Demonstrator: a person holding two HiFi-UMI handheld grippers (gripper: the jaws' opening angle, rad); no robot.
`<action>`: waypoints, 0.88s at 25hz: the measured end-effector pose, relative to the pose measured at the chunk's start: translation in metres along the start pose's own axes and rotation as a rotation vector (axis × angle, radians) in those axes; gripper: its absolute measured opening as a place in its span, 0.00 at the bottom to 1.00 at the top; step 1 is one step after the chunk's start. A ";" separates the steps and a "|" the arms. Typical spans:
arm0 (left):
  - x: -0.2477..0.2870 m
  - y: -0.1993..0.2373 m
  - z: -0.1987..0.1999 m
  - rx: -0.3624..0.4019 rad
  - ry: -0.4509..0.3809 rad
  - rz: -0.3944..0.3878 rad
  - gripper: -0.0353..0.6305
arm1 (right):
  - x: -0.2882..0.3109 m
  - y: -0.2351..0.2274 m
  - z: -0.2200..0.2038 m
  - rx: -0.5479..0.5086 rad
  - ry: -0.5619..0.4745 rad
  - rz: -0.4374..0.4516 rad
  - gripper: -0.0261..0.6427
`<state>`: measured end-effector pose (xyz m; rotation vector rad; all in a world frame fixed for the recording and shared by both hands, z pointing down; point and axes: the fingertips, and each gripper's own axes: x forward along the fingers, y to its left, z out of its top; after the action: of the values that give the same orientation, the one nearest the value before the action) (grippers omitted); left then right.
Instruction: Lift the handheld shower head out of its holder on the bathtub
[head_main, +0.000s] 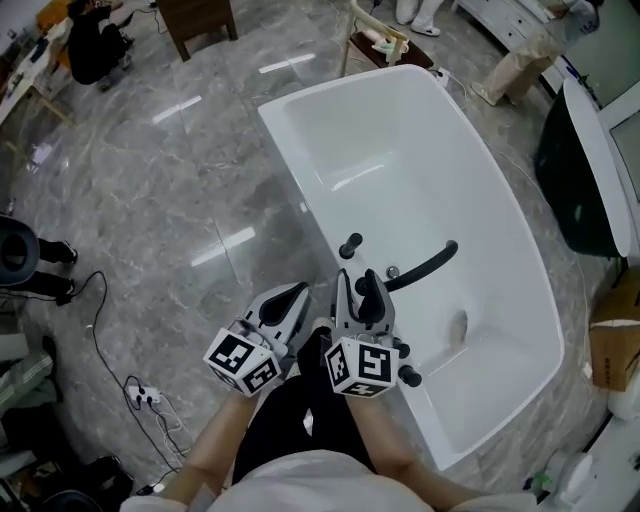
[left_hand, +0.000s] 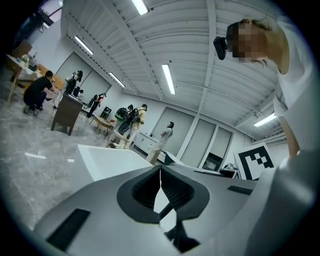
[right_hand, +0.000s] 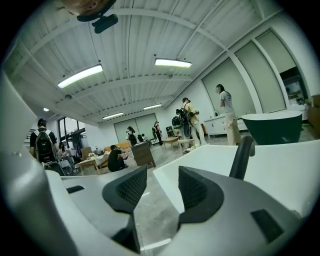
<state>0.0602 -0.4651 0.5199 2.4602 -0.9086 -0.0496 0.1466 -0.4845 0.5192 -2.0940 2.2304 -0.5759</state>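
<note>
A white bathtub (head_main: 520, 250) stands on the grey marble floor. On its near left rim are a black knob (head_main: 351, 244) and a long black shower head (head_main: 425, 268) that reaches over the basin. My right gripper (head_main: 357, 285) is at that rim, just short of the fittings and apart from them. It is open, with nothing between its pads. In the right gripper view (right_hand: 156, 186) the black shower head (right_hand: 241, 157) rises ahead to the right, over the tub's rim (right_hand: 200, 160). My left gripper (head_main: 296, 294) hangs left of the tub, shut and empty (left_hand: 160, 176).
A dark green tub (head_main: 575, 180) and a cardboard box (head_main: 615, 340) stand to the right. A cable with a power strip (head_main: 140, 395) lies on the floor at the left. Wooden furniture (head_main: 200, 20) and several people are at the far end.
</note>
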 end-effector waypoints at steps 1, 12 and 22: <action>0.005 0.005 -0.004 -0.007 0.007 0.005 0.07 | 0.006 -0.002 -0.007 -0.005 0.014 0.001 0.31; 0.055 0.053 -0.048 -0.078 0.054 0.052 0.07 | 0.068 -0.042 -0.068 0.008 0.114 -0.107 0.31; 0.080 0.086 -0.075 -0.128 0.078 0.100 0.07 | 0.109 -0.076 -0.113 0.041 0.200 -0.225 0.33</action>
<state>0.0863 -0.5355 0.6369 2.2798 -0.9626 0.0217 0.1786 -0.5646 0.6715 -2.3798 2.0662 -0.8726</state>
